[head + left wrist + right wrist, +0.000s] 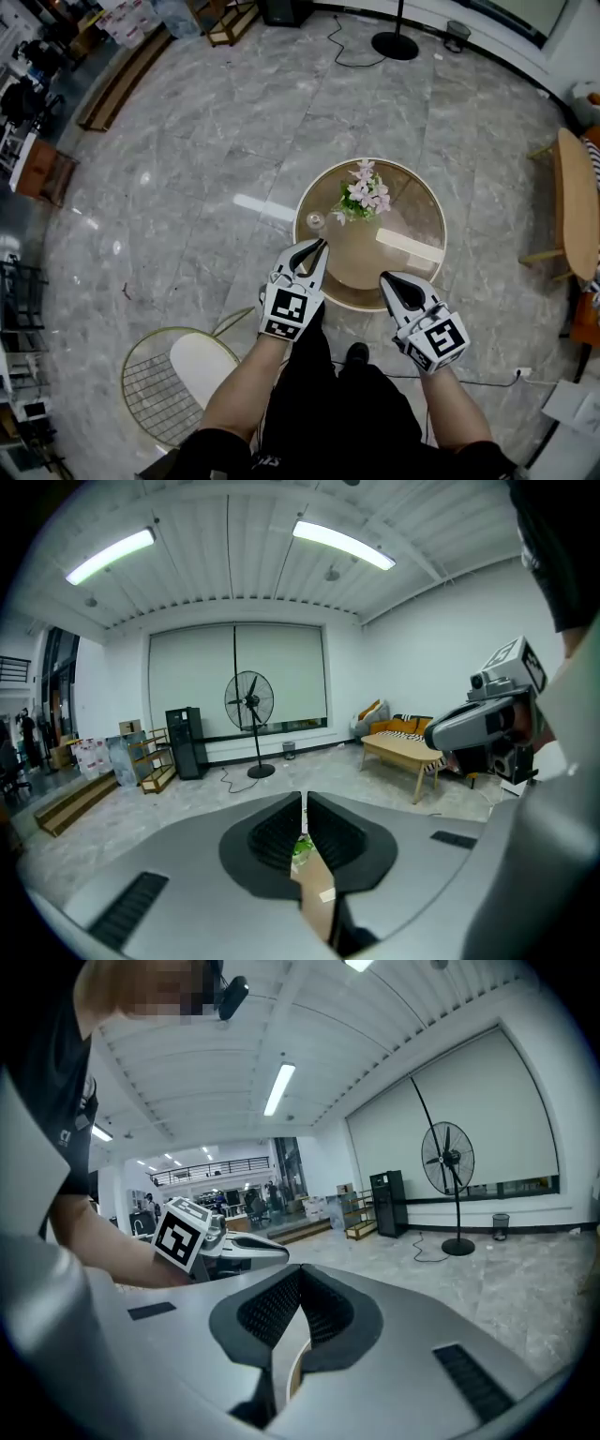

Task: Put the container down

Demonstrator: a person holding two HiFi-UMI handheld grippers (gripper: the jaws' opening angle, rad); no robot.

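Note:
A small clear glass container (315,222) stands on the left part of the round wooden table (427,202), next to a bunch of pink flowers with green leaves (364,197). My left gripper (322,244) hovers just in front of the container, over the table's near left edge, with its jaws shut and nothing between them (305,799). My right gripper (386,278) hangs at the table's near edge, apart from the container, and its jaws are shut on nothing as well (300,1272). Through the left jaws only a sliver of green leaves and tabletop shows.
A wire chair with a white seat (178,380) stands at my lower left. A wooden bench (577,202) is at the right, and a fan's base (395,44) with its cable is at the back. A grey marble floor surrounds the table.

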